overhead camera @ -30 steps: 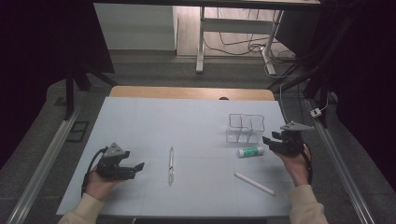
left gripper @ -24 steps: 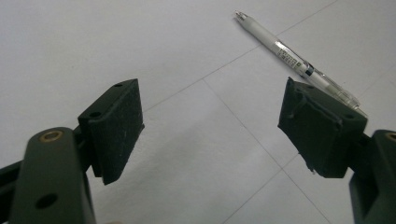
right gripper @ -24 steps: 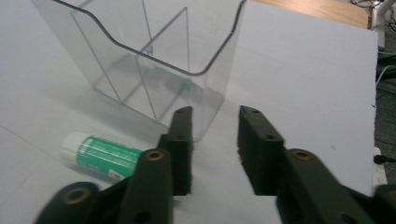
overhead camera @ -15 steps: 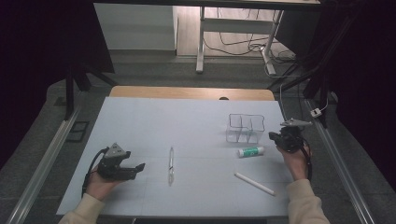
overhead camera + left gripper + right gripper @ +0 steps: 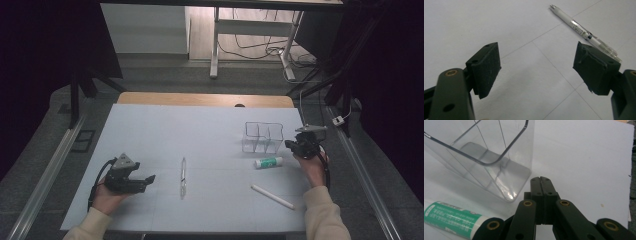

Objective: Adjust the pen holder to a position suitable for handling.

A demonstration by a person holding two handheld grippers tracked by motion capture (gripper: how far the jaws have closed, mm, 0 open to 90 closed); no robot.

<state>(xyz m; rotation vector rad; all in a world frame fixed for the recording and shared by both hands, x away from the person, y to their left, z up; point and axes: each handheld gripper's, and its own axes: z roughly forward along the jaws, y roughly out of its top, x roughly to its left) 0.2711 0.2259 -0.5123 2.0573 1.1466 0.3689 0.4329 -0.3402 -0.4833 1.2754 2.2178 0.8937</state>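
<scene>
My left gripper (image 5: pixel 148 178) (image 5: pixel 536 70) rests low at the table's front left, open, with nothing between its jaws. A clear pen (image 5: pixel 183 175) (image 5: pixel 584 31) lies a short way to its right. My right gripper (image 5: pixel 289 144) (image 5: pixel 540 180) is shut and empty at the right side, its tips just beside the clear divided plastic box (image 5: pixel 263 137) (image 5: pixel 486 157). A green and white tube (image 5: pixel 268 162) (image 5: pixel 454 218) lies flat in front of the box, left of the right gripper. A white stick (image 5: pixel 272 196) lies nearer the front edge.
The white table top (image 5: pixel 200 130) carries faint grid lines. A wooden strip (image 5: pixel 200 99) runs along its far edge. Metal rails (image 5: pixel 45 175) flank both sides, and a desk frame with cables (image 5: pixel 260 47) stands beyond.
My right gripper has moved forward and left toward the clear box and turned, now beside its right wall. The left gripper has not moved.
</scene>
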